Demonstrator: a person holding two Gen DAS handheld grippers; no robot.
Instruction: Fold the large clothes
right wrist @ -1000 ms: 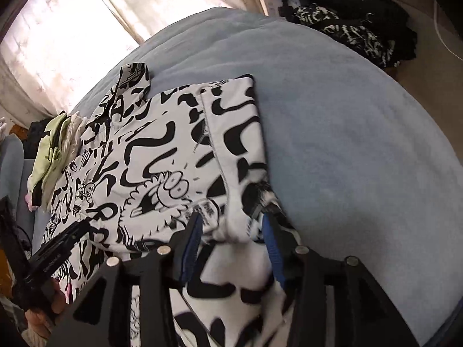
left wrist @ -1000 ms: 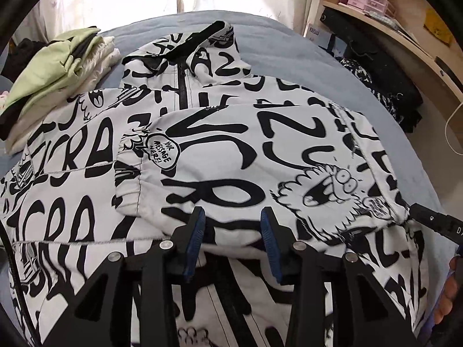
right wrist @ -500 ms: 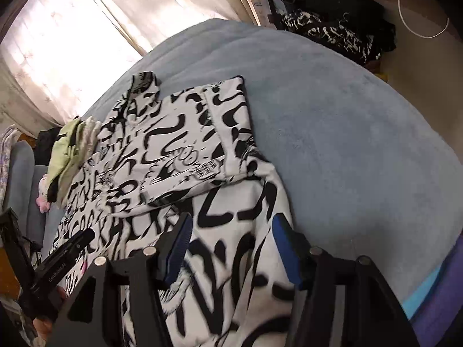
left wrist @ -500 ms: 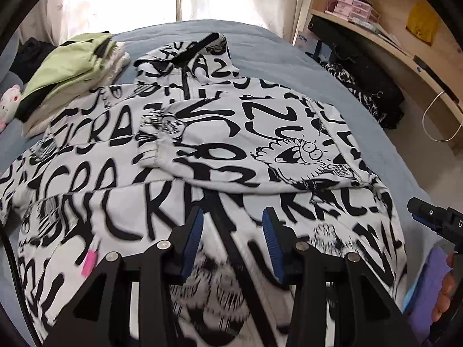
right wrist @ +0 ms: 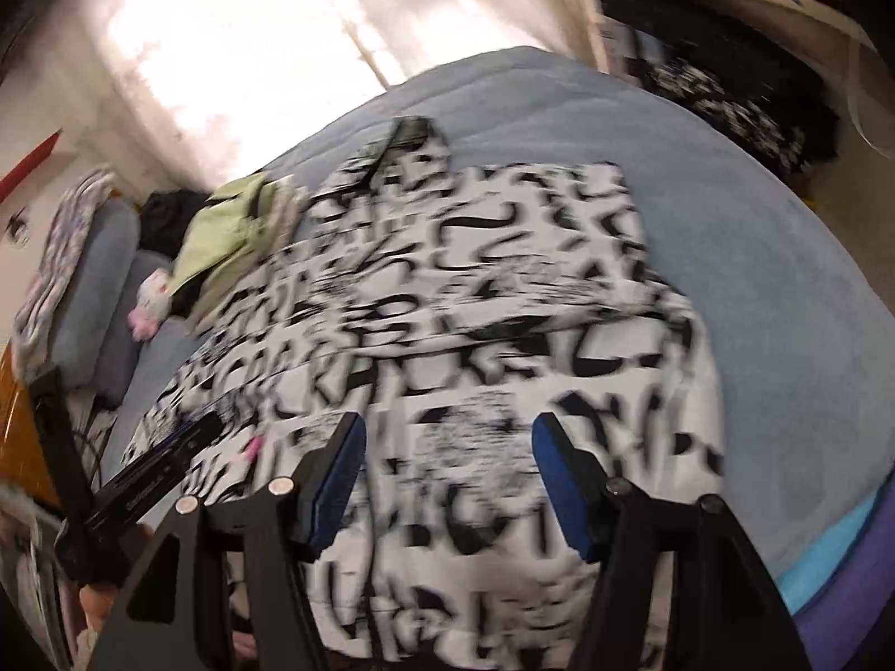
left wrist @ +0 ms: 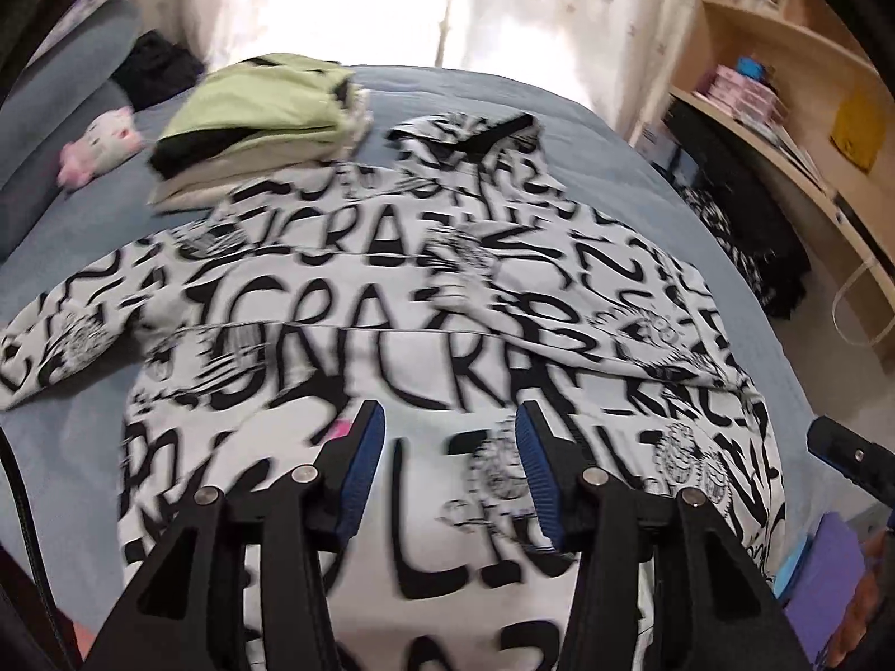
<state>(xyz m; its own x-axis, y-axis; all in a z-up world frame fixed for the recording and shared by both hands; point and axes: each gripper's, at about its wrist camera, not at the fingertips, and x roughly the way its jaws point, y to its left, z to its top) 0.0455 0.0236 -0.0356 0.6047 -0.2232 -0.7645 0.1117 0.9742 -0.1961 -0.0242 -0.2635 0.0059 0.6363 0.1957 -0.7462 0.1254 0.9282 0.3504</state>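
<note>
A white hooded jacket [left wrist: 447, 302] with black lettering lies flat on the blue bed, its hood at the far end. One sleeve is folded across the chest [right wrist: 503, 257]; the other sleeve [left wrist: 50, 335] still sticks out at the left. My left gripper [left wrist: 449, 419] hovers over the lower part of the jacket, its jaws opening with nothing between the blue pads. My right gripper [right wrist: 448, 425] hangs open above the jacket's hem side, also holding nothing. Both views are blurred by motion.
A folded stack of green and pale clothes [left wrist: 263, 112] sits by the jacket's far left, with a pink plush toy [left wrist: 100, 145] beside it. Dark clothes [left wrist: 744, 240] are heaped under a wooden shelf [left wrist: 783, 128] on the right. Blue bedcover [right wrist: 755, 279] lies bare to the right.
Both grippers have drawn back and up from the jacket. The right one has let go of the folded sleeve it was closed around, and both sets of jaws stand wider.
</note>
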